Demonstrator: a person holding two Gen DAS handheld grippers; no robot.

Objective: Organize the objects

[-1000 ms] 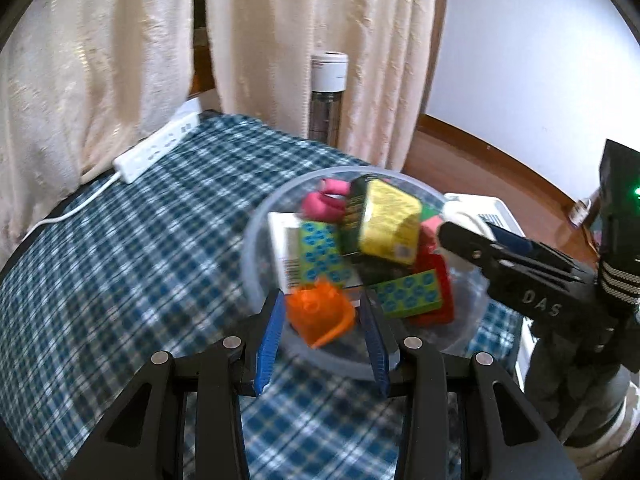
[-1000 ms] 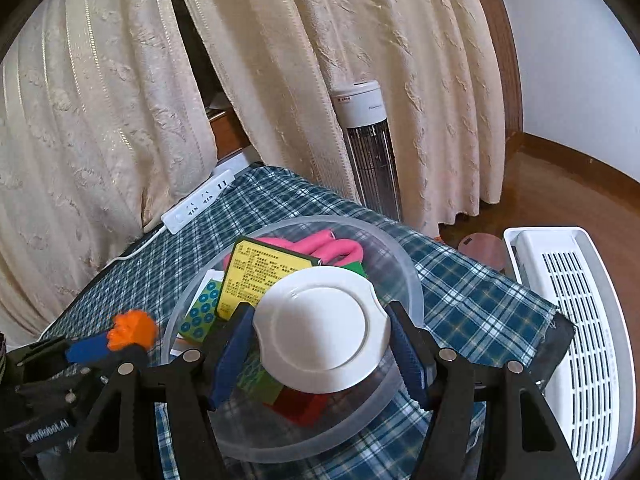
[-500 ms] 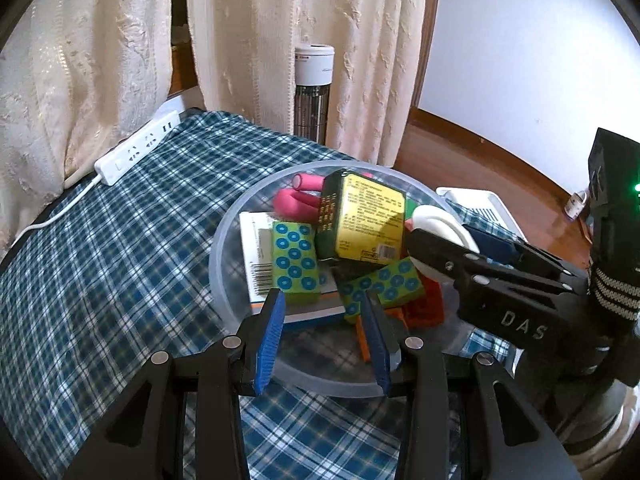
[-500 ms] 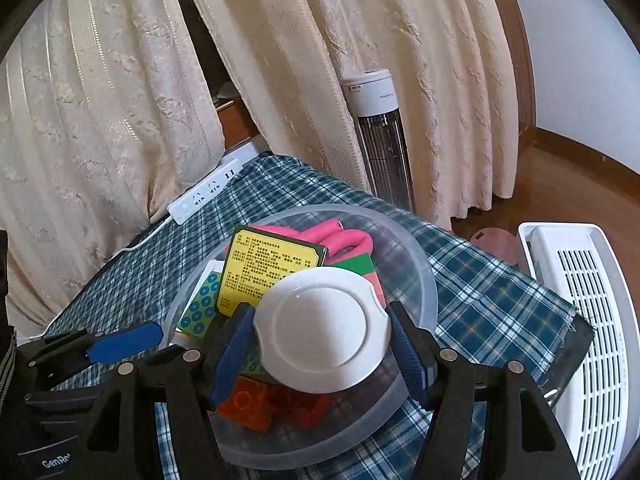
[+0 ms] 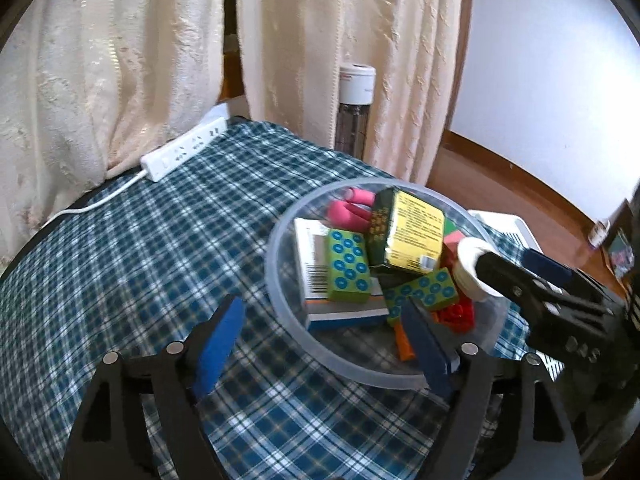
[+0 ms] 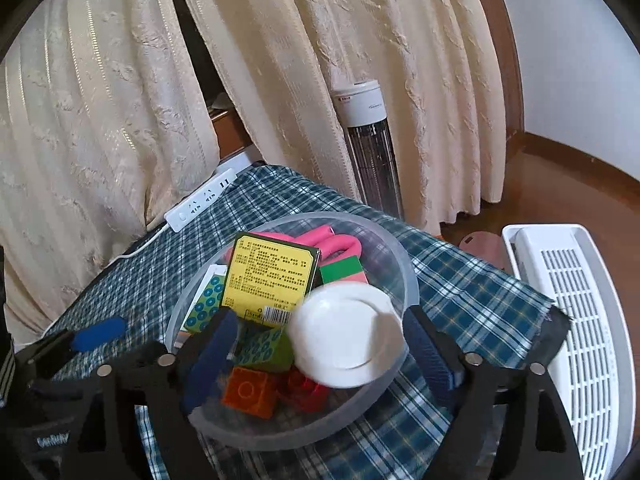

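Filling the clear bowl point(image 6: 408, 280): blocks, boxes, white lid point(image 6: 346, 338); both tongs spread.

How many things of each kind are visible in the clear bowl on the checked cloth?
Boxes: 2
Green dotted blocks: 2
Plastic bricks: 2
White dish: 1
Pink foam tube: 1
Green-and-pink block: 1
Total: 9

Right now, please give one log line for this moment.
left gripper: open, empty | right gripper: open | white round dish: over clear plastic bowl
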